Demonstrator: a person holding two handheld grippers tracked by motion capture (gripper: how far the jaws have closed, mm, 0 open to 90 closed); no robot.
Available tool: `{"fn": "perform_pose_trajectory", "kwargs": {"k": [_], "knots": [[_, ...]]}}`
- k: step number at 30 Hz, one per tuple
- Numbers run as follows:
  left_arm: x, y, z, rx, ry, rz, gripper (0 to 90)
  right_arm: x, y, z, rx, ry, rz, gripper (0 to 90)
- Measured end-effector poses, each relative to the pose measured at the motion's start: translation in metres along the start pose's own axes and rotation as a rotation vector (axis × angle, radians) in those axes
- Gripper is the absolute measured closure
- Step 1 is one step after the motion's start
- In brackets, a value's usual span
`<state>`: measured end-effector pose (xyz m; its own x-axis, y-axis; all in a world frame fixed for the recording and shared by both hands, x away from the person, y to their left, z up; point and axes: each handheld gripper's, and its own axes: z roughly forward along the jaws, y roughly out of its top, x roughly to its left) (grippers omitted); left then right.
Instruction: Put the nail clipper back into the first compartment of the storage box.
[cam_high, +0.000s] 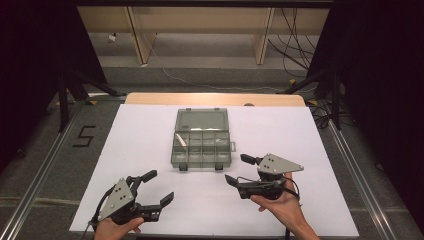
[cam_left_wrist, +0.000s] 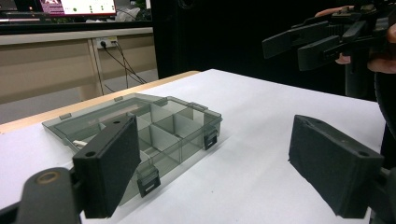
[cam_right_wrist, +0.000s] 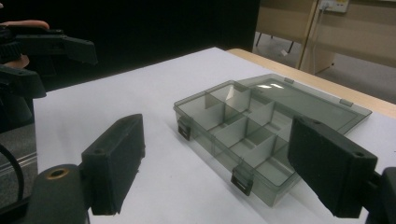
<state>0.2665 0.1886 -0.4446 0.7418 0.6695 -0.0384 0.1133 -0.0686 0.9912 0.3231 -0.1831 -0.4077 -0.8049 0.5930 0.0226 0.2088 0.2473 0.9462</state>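
A clear, smoke-grey plastic organiser box (cam_high: 202, 145) lies open near the middle of the desk (cam_high: 140, 145), on the white sheet that covers most of its top. Its lid (cam_high: 202, 120) is folded flat back toward the far edge, hinged along the rear wall. The tray part is split by thin partitions into small compartments in rows (most look bare, though a small pale item (cam_high: 183, 140) sits in a left-hand compartment and is too small to identify). Two dark latches (cam_right_wrist: 243, 180) hang from the front wall, one near each front corner.

The left tool (cam_high: 154, 188) is held in the person's left hand (cam_high: 117, 228) near the front left part of the sheet, its jaws spread wide with nothing between them; in the left gripper view the box sits ahead, between and beyond the two black pads (cam_left_wrist: 112, 165).

The right tool (cam_high: 239, 170) rests in the right hand (cam_high: 280, 200) just to the right of the box's front corner, jaws also apart and empty, pointing leftward toward the box. Both tools are clear of the box.
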Motion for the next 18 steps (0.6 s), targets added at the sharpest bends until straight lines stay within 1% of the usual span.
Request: {"fn": "perform_pose_trajectory", "kwargs": {"k": [1, 2, 3, 5, 6, 7, 8, 9, 10, 11, 13, 14, 15, 16, 17, 18], "knots": [[0.000, 0.000, 0.000, -0.002, -0.001, 0.000, 16.1, 0.000, -0.001, -0.002, 0.004, -0.004, 0.002, 19.8], [0.000, 0.000, 0.000, -0.002, 0.000, 0.001, 16.1, 0.000, -0.001, -0.003, 0.005, -0.008, -0.009, 19.7], [0.000, 0.000, 0.000, -0.002, 0.000, 0.001, 16.1, 0.001, -0.002, -0.005, 0.005, -0.006, 0.004, 19.5], [0.000, 0.000, 0.000, -0.002, 0.000, 0.001, 16.1, 0.001, -0.003, -0.005, 0.000, -0.006, 0.002, 19.4], [0.000, 0.000, 0.000, -0.003, 0.000, 0.001, 16.1, 0.001, -0.004, -0.008, -0.006, -0.014, 0.008, 19.2], [0.000, 0.000, 0.000, -0.003, 0.000, 0.001, 16.1, 0.001, -0.005, -0.008, -0.008, -0.006, 0.016, 19.2], [0.000, 0.000, 0.000, -0.004, 0.001, 0.000, 16.1, -0.001, -0.006, -0.010, -0.021, -0.024, -0.007, 18.7], [0.000, 0.001, 0.000, -0.004, 0.000, 0.001, 16.1, -0.001, -0.006, -0.010, -0.021, -0.024, -0.007, 18.7], [0.000, 0.001, 0.000, -0.005, 0.001, 0.000, 16.1, 0.000, -0.007, -0.012, -0.006, 0.000, 0.019, 18.2], [0.000, 0.001, 0.000, -0.004, 0.001, 0.000, 16.1, -0.001, -0.008, -0.012, -0.031, -0.020, -0.001, 18.1], [0.000, 0.001, 0.000, -0.003, 0.001, 0.001, 16.1, 0.000, -0.009, -0.015, -0.020, -0.023, 0.007, 17.9], [0.000, 0.001, 0.000, -0.002, 0.000, 0.001, 16.1, 0.000, -0.009, -0.016, -0.027, -0.018, 0.000, 17.9], [0.000, 0.001, 0.000, -0.003, 0.001, 0.001, 16.0, 0.001, -0.009, -0.017, -0.022, -0.017, 0.011, 17.8], [0.000, 0.001, 0.000, -0.003, 0.001, 0.001, 16.1, 0.001, -0.009, -0.017, -0.022, -0.017, 0.011, 17.8], [0.000, 0.001, 0.000, -0.004, 0.001, 0.001, 16.1, 0.001, -0.010, -0.018, -0.033, -0.028, 0.002, 17.7], [0.000, 0.001, 0.000, -0.005, 0.002, 0.003, 16.1, 0.002, -0.011, -0.019, -0.032, -0.017, 0.014, 17.8]]}}
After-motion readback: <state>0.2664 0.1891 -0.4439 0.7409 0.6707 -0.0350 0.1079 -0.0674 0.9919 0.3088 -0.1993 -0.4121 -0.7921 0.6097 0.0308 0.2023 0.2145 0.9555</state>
